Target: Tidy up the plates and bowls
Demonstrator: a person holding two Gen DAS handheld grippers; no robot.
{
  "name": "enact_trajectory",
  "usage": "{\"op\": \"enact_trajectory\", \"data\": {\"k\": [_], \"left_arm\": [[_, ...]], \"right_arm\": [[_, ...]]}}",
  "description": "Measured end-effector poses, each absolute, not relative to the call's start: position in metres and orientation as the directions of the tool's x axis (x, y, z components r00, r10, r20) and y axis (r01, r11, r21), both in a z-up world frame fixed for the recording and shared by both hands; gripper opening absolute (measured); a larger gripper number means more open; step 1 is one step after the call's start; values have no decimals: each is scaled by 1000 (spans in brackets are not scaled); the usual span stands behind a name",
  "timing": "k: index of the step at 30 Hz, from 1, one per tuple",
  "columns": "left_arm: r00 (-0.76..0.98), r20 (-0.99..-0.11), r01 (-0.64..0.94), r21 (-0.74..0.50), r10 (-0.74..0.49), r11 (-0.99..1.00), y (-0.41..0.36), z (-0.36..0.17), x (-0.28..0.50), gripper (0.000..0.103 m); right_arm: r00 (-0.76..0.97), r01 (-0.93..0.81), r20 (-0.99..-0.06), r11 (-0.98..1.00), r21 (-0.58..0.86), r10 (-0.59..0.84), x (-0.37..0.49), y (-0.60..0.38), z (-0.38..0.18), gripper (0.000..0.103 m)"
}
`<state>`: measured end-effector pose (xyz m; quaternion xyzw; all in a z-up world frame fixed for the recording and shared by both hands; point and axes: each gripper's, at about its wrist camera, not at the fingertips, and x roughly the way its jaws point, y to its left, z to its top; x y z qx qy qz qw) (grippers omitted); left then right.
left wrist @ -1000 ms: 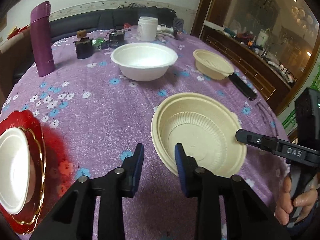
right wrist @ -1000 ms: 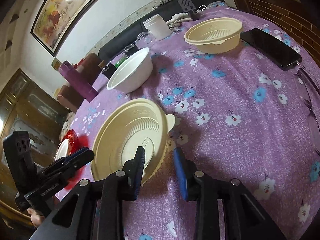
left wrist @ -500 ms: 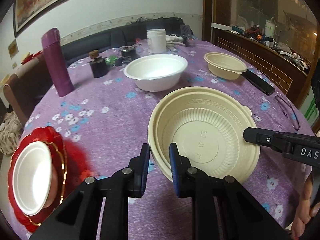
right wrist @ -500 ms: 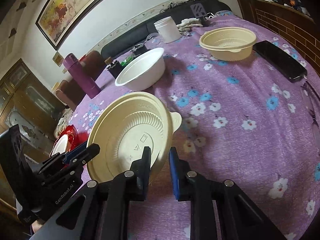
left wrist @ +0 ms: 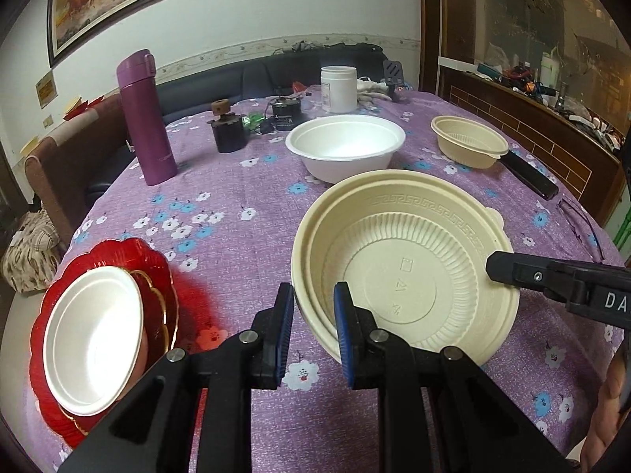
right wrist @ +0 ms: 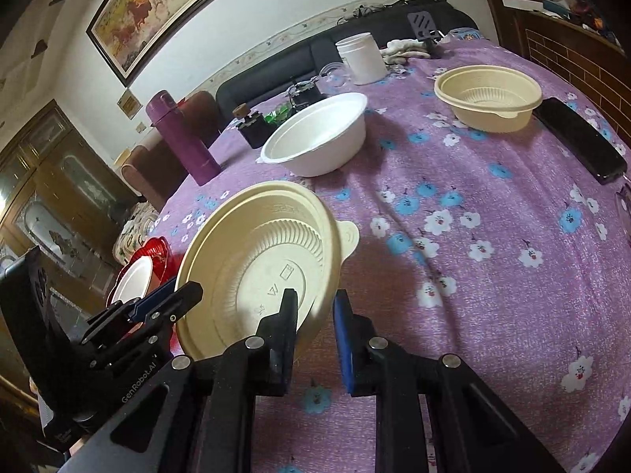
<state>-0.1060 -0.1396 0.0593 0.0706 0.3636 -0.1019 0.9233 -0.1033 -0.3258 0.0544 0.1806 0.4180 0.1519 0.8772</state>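
Note:
A large cream bowl (left wrist: 398, 280), with a second rim nested inside it, is held between both grippers just above the purple tablecloth. My left gripper (left wrist: 313, 299) is shut on its near left rim. My right gripper (right wrist: 315, 299) is shut on the opposite rim, and its black fingers (left wrist: 508, 270) reach in from the right. From the right wrist the bowl (right wrist: 256, 272) tilts with a shadow under it, and the left gripper (right wrist: 185, 293) grips its far edge. A white bowl (left wrist: 345, 146) and a small cream bowl (left wrist: 469, 146) stand behind.
A red plate (left wrist: 106, 252) carrying a white dish (left wrist: 92, 339) sits at the table's left edge. Further back are a purple flask (left wrist: 144, 118), a dark bottle (left wrist: 228, 134) and a white jar (left wrist: 338, 88). A black phone (left wrist: 528, 175) and glasses (left wrist: 579, 224) lie at the right.
Both grippers narrowed onto the large cream bowl's rim, one from each side. The bowl has come up off the cloth and tilted, and both views now look more level.

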Motion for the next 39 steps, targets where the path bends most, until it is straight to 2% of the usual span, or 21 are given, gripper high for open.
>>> {"op": "enact_trajectory", "data": {"k": [14, 17, 30, 34, 39], "left_arm": [[744, -655, 212, 42, -133, 976, -121, 74, -112, 21], [753, -646, 201, 42, -127, 979, -115, 78, -115, 25], [790, -610, 97, 37, -55, 995, -63, 97, -121, 28], [803, -596, 54, 35, -22, 998, -43, 102, -126, 33], [810, -586, -13, 27, 26, 1000, -13, 106, -132, 34]], "right_arm": [[598, -142, -673, 884, 445, 435, -101, -308, 64, 20], [598, -156, -666, 879, 450, 447, -99, -302, 69, 20], [569, -252, -637, 848, 467, 520, -86, -250, 93, 22], [552, -291, -631, 835, 466, 545, -83, -225, 99, 22], [524, -342, -630, 818, 462, 574, -77, -191, 103, 22]]}}
